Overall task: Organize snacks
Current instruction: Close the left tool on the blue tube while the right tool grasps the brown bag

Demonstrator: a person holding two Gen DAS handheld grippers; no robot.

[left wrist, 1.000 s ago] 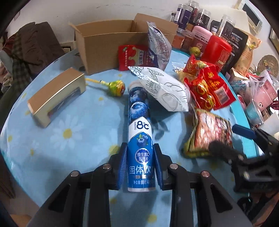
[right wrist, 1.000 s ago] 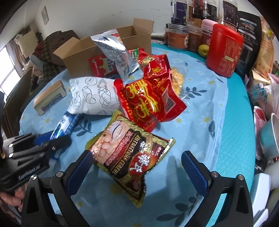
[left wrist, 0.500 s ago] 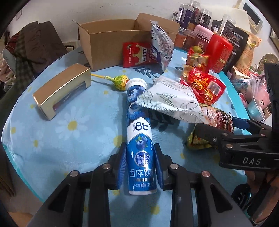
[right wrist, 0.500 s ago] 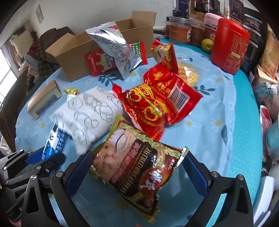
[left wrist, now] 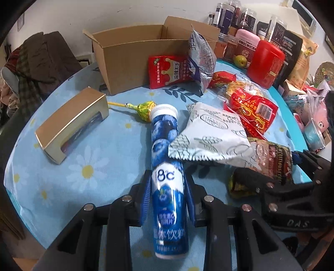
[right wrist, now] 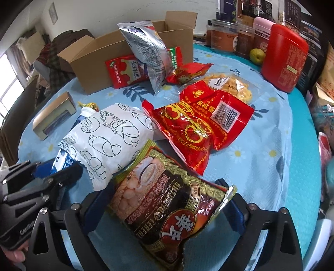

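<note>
Blue plastic, the tube (left wrist: 167, 166) lies clenched between the pads of the left claw (left wrist: 168, 198), its long axis running straight away from the camera, white cap at the far end and flat base nearest. The right claw (right wrist: 165, 212) is closed on the brown cereal bag (right wrist: 167, 204), which is held across the fingers with its printed face up; in the left view that bag (left wrist: 271, 158) sits just right of the tube. Lapping over the tube's middle is the white pastry bag (left wrist: 210, 137), and past it the red bag (left wrist: 250, 112). Near the tube's cap lies a lollipop (left wrist: 144, 109), stick pointing left toward a gold box (left wrist: 71, 127) on the daisy-print worktop (left wrist: 94, 166). Farther back stands the open cardboard box (left wrist: 133, 56), flaps up; its inside is hidden from both views. A red packet (left wrist: 167, 70) and a silver bag (left wrist: 200, 56) lean against its front. Behind, a red canister (left wrist: 265, 62) and jars (left wrist: 233, 14).
</note>
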